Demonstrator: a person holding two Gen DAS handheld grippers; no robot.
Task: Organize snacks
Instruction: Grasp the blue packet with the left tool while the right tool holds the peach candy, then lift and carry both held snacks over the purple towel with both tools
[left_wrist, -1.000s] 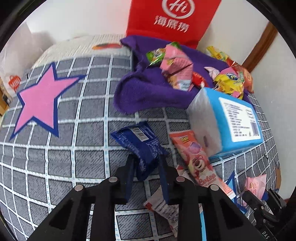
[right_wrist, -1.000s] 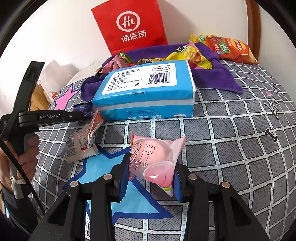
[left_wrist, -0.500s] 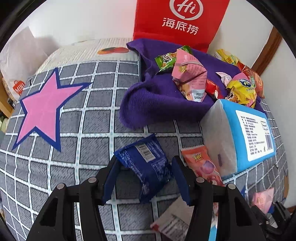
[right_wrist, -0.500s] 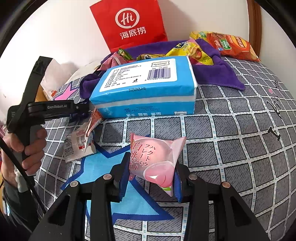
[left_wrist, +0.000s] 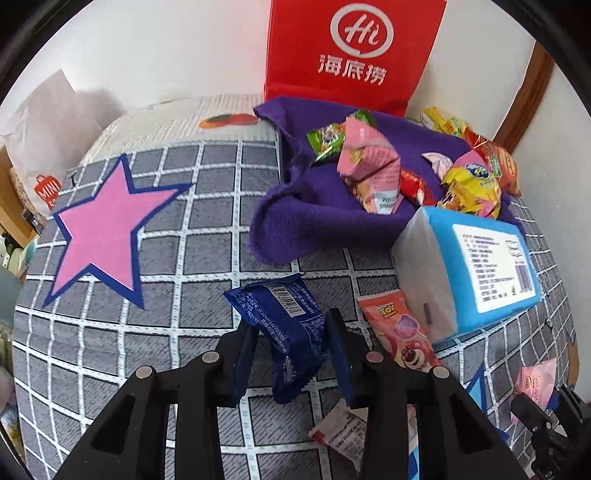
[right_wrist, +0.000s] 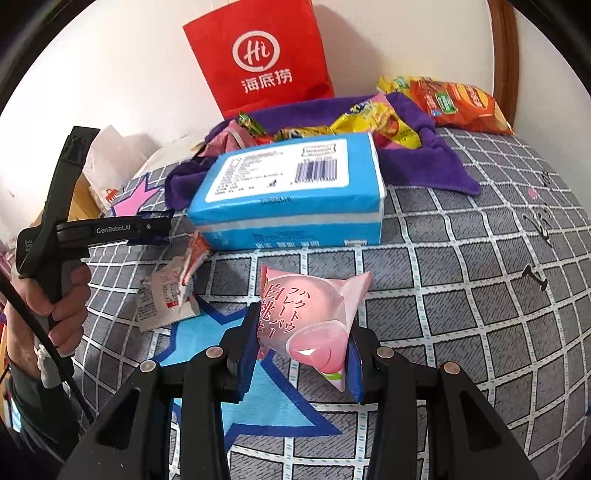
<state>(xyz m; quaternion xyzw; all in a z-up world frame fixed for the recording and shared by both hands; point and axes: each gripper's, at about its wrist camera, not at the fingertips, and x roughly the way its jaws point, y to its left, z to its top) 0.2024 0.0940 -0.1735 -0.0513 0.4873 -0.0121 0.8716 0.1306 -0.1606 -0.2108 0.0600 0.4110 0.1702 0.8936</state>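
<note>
Left wrist view: left claw (left_wrist: 291, 345) clenched on blue packet (left_wrist: 280, 321); right view: right claw (right_wrist: 303, 343) gripping pink packet (right_wrist: 310, 317).

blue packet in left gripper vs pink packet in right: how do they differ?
Colour: the blue packet is dark blue with white print and a barcode; the pink packet is pale pink with red lettering. Shape: the blue packet looks flat and creased, the pink packet puffed. Shared: each is clamped between gripper fingers above the checked bedspread.

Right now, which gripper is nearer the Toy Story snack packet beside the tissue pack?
Left. The left gripper, shut on the dark blue snack packet, sits right beside the Toy Story packet. The right gripper, holding the pink peach packet, is farther off.
</note>
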